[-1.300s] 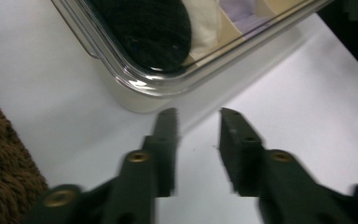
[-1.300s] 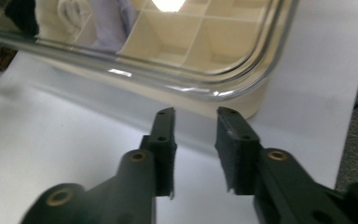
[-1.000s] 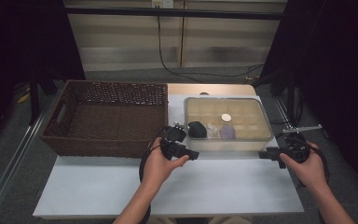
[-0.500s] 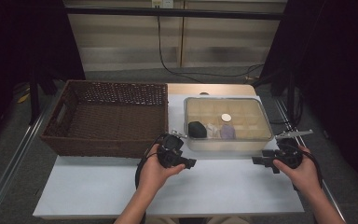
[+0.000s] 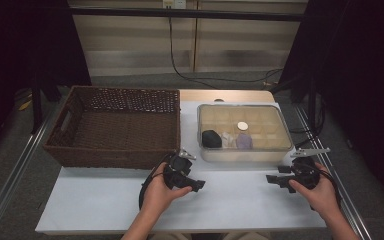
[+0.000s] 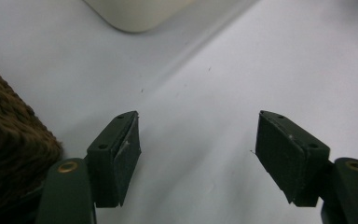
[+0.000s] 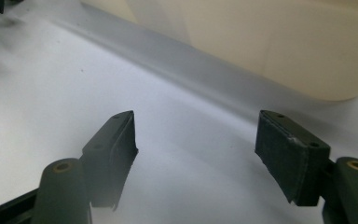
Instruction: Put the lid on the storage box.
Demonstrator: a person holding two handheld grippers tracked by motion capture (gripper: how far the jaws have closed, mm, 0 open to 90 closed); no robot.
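Note:
A clear plastic compartment box (image 5: 245, 150) stands on the white table (image 5: 230, 200), holding a black lump (image 5: 211, 138), a pale piece (image 5: 227, 139), a purple piece (image 5: 244, 142) and a white disc (image 5: 242, 126). My left gripper (image 5: 196, 185) rests low over the table in front of the wicker basket (image 5: 115, 125); its jaws are open with nothing between them (image 6: 196, 154). My right gripper (image 5: 275, 179) sits in front of the box's right end, jaws open and empty (image 7: 196, 154). The box wall (image 7: 279, 42) rises just beyond it.
The brown basket's corner (image 6: 9, 140) lies close at the left of the left gripper. The box's rounded corner (image 6: 140, 14) is farther ahead. Metal rails (image 5: 10, 175) run along both table sides, and a cable (image 5: 195, 75) hangs at the back.
Both hands have drawn back toward the near edge of the table, away from the box. Both grippers stay open.

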